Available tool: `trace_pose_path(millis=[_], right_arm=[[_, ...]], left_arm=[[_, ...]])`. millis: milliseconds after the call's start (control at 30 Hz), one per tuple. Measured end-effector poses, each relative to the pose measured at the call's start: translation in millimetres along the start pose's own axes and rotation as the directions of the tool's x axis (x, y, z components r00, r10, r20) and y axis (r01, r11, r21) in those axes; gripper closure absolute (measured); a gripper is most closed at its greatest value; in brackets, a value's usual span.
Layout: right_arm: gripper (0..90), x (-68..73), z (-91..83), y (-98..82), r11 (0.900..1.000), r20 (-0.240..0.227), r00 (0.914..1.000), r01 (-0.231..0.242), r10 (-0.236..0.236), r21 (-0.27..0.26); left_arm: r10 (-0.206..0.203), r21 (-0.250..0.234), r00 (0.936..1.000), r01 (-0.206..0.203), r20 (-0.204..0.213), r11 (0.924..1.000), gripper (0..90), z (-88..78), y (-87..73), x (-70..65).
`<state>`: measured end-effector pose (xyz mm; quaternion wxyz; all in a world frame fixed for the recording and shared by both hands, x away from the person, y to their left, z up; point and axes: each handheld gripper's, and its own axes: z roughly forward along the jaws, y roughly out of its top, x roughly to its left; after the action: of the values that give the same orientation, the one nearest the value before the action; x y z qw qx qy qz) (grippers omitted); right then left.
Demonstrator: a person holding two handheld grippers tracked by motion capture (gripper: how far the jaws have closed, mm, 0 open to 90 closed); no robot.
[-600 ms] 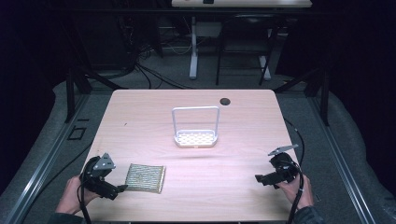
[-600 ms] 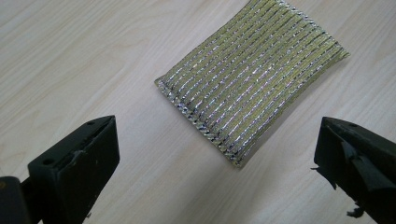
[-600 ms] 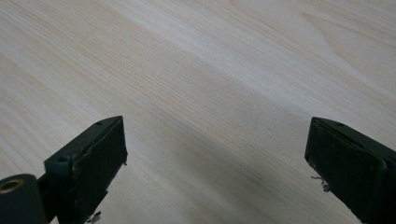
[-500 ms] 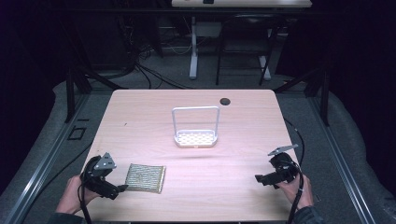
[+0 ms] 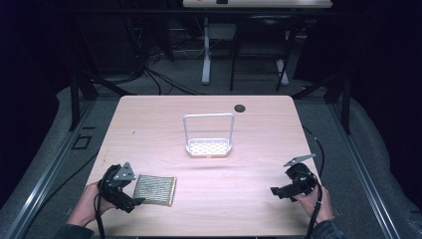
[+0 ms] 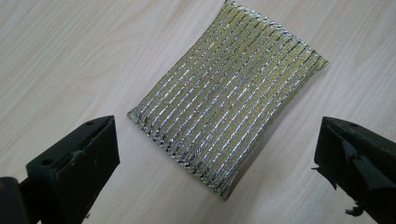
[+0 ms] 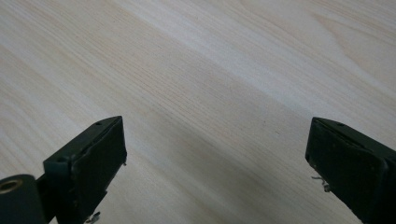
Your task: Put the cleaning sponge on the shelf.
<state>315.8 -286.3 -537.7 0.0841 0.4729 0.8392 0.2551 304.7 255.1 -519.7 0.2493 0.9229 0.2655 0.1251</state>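
From the high view we saw the whole wooden table (image 5: 149, 134), with a white wire rack (image 5: 208, 139) standing near its middle and a dark round hole (image 5: 240, 108) near the far edge. The left gripper view gave us what the high view could not: the ribbed, glittering weave of the gold scouring pad (image 6: 229, 100). The right gripper view gave us bare wood grain between two black jaws.

We counted one pad, one rack, two grippers and two hands.

The left gripper (image 5: 130, 198) sat at the near left corner, jaws spread wide with nothing between them; the pad (image 5: 155, 189) lay flat on the table just ahead of it, untouched. The right gripper (image 5: 276, 191) rested at the near right, also wide open and holding nothing, well apart from the pad.
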Motion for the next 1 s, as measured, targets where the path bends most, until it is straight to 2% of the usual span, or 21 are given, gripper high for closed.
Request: trace_pose_path(millis=[100,267,367,467,633,900,1000], right_arm=[[4.6,-0.1,0.6,0.5,1.000,0.007,0.9999,0.015,-0.015,0.004],[4.6,1.1,0.5,0.9,1.000,0.003,0.9999,0.013,-0.013,0.008],[4.6,1.1,0.8,0.9,1.000,-0.001,0.9999,0.013,-0.013,0.011],[4.5,1.1,1.8,1.0,0.999,0.004,0.9996,0.026,-0.027,0.021],[4.5,1.4,1.7,0.9,1.000,0.002,0.9998,0.019,-0.019,0.005],[4.5,1.1,0.9,1.0,1.000,-0.002,0.9999,0.016,-0.016,0.012],[4.1,1.0,2.0,0.6,1.000,-0.017,0.9999,-0.001,0.001,0.008]], left_arm=[[0.012,0.005,0.9999,-0.012,0.012,0.9999,0.0,5.3,4.0,0.5],[0.040,0.022,0.9986,-0.041,0.035,0.9989,0.0,11.9,10.7,-1.3],[0.045,0.024,0.9984,-0.045,0.034,0.9987,0.0,14.4,12.0,-1.8],[0.064,0.045,0.9971,-0.066,0.042,0.9968,0.0,18.7,14.5,-1.8],[0.086,0.053,0.9944,-0.090,0.061,0.9945,0.0,25.0,21.0,-2.7],[0.099,0.073,0.9921,-0.104,0.077,0.9919,0.0,33.8,25.7,0.2],[0.104,0.086,0.9906,-0.111,0.089,0.9901,0.0,39.6,28.4,3.2]])
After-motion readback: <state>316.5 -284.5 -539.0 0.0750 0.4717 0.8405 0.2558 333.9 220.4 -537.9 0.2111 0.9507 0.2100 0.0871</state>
